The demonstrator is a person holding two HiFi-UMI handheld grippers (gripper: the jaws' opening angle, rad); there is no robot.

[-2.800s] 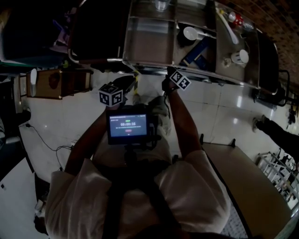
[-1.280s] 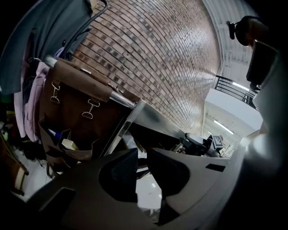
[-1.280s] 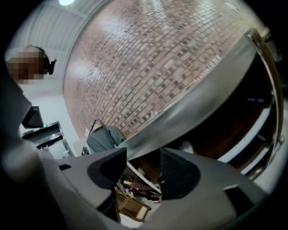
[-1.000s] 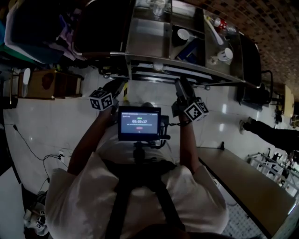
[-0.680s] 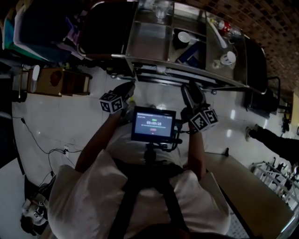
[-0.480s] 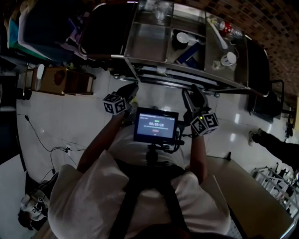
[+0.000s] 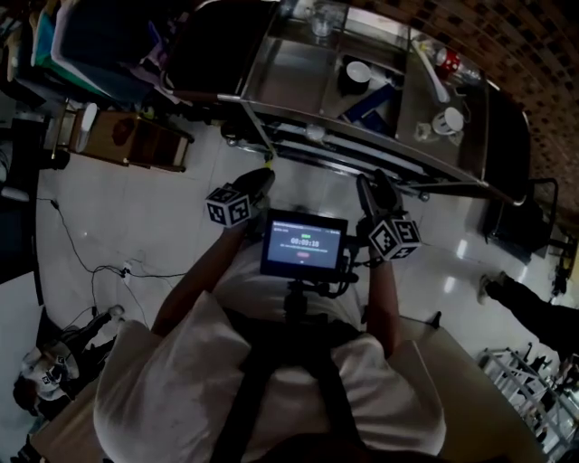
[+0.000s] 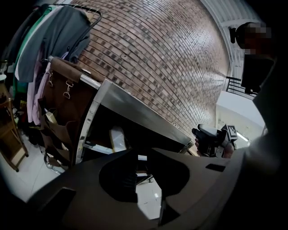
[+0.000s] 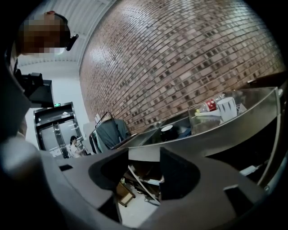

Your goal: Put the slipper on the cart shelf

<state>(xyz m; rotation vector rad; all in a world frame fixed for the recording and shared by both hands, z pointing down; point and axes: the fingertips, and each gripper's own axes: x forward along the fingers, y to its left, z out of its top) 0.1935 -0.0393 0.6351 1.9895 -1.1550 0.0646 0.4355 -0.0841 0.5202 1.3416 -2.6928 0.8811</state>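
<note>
Two tools are in play, one in each hand. The left tool (image 8: 143, 158) holds its jaws a narrow gap apart with nothing between them, only floor showing through. The right tool (image 9: 144, 155) stands wider open and is just as empty. Both point toward the single steel cart (image 7: 298, 77) without touching it. One pale slipper (image 7: 312, 132) lies on the cart's lower shelf, under the divided top tray. On that tray sit one glass (image 7: 323, 18), one dark cup with a white inside (image 7: 357, 74), one white cup (image 7: 450, 119) and one red-labelled container (image 7: 448, 60). One small screen (image 7: 305, 244) hangs at the person's chest between the two arms. The head view alone shows both tools side by side and the whole tray from above. The left gripper view looks in under the cart top at the slipper (image 8: 118, 137), and also catches the right tool (image 8: 202, 134) in its hand, a rack of hanging clothes (image 8: 45, 40) and a brown bag (image 8: 63, 103). The right gripper view shows none of these, but it takes in the brick wall (image 9: 180, 58) and one distant person (image 9: 74, 146).
</note>
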